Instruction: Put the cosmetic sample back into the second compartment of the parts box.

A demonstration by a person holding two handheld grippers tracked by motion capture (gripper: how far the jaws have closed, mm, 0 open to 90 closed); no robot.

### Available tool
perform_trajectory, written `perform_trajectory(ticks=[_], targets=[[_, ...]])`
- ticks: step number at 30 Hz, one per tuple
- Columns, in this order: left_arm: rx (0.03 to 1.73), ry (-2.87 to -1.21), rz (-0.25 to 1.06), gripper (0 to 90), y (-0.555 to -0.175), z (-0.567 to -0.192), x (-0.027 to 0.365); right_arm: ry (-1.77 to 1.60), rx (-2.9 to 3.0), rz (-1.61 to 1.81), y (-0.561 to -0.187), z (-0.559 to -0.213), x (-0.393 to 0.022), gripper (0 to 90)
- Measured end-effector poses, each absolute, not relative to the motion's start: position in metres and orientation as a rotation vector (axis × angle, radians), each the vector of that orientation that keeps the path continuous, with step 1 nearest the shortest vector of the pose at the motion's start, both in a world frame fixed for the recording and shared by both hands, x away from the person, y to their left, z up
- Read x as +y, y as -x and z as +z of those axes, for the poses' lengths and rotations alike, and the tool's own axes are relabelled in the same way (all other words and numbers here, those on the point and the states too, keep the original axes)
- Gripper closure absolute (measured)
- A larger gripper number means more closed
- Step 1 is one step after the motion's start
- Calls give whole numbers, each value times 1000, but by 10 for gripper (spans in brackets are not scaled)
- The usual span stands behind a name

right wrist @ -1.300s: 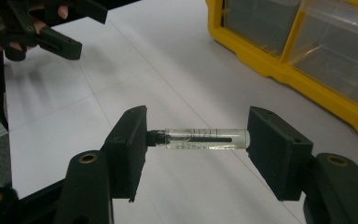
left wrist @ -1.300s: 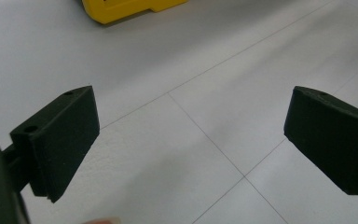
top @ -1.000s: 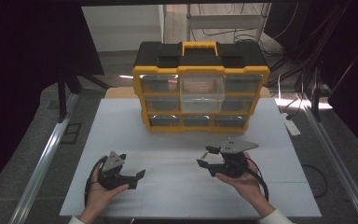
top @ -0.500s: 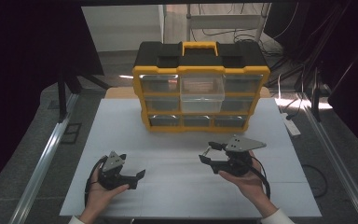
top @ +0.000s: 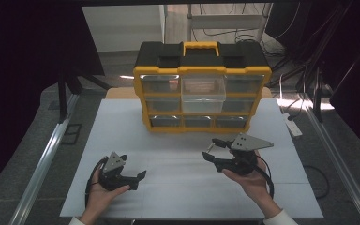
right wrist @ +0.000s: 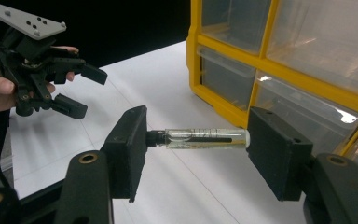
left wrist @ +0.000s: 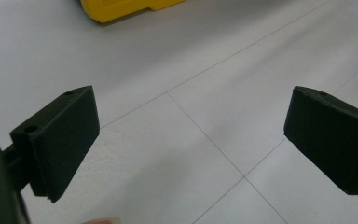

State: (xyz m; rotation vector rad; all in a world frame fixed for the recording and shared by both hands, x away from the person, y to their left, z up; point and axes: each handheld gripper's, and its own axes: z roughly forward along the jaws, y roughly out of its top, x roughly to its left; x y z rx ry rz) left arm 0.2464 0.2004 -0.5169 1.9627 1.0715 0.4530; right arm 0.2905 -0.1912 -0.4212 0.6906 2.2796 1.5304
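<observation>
Spanning jaws of right hand-held gripper [right wrist: 196, 140], glass vial [right wrist: 205, 138], held lengthwise

No words, numbers or signs can be read anywhere. The small glass tube [right wrist: 205, 138] has some dark marks along its side, but they are too tiny and blurry to make out. The yellow drawer box [top: 201, 86] has no label that can be read.

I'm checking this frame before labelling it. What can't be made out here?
- Markings on the glass vial clamped end to end in the right hand-held gripper: too small, right gripper view.
- Drawer contents of the yellow organiser: glare and frosted fronts, high view.
- Organiser's upper part: cut by the top edge, left gripper view.
</observation>
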Motion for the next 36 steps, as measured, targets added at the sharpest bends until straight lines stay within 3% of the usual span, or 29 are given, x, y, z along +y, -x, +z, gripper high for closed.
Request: perform_trajectory(ticks=[36], targets=[[1070, -1965, 455, 37, -246, -516, 200, -652, 2169, 1606, -288, -387, -195, 402]])
